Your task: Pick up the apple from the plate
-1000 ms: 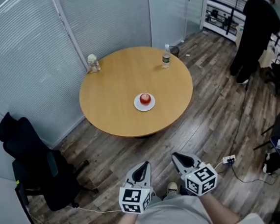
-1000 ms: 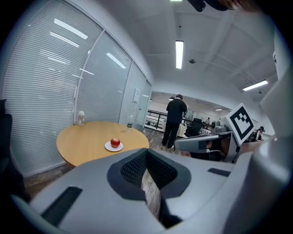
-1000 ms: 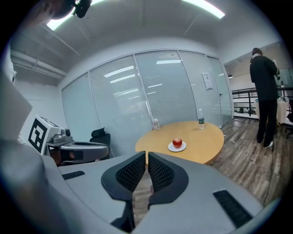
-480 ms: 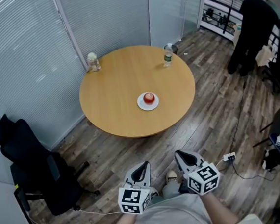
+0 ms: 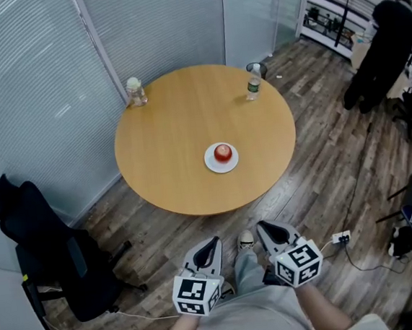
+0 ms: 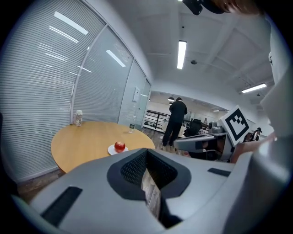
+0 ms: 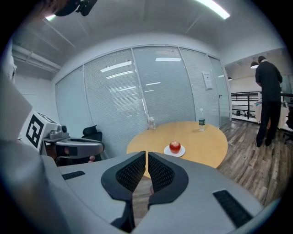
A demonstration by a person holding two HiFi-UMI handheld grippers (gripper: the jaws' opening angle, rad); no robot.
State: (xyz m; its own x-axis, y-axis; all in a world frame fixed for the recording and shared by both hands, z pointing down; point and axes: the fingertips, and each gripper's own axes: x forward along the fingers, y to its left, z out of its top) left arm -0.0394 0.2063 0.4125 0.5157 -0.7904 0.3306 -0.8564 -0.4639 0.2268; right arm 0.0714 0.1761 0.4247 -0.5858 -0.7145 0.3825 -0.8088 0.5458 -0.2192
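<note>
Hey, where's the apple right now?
In the head view, the apple sits on the white plate, slightly right of centre on the round table, toward its near edge.

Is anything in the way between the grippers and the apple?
Nothing visible is. The apple sits in the open on its plate on the round table. The left gripper and right gripper hang over the floor, both shut and empty. One bottle and another bottle stand at the far edge.
</note>
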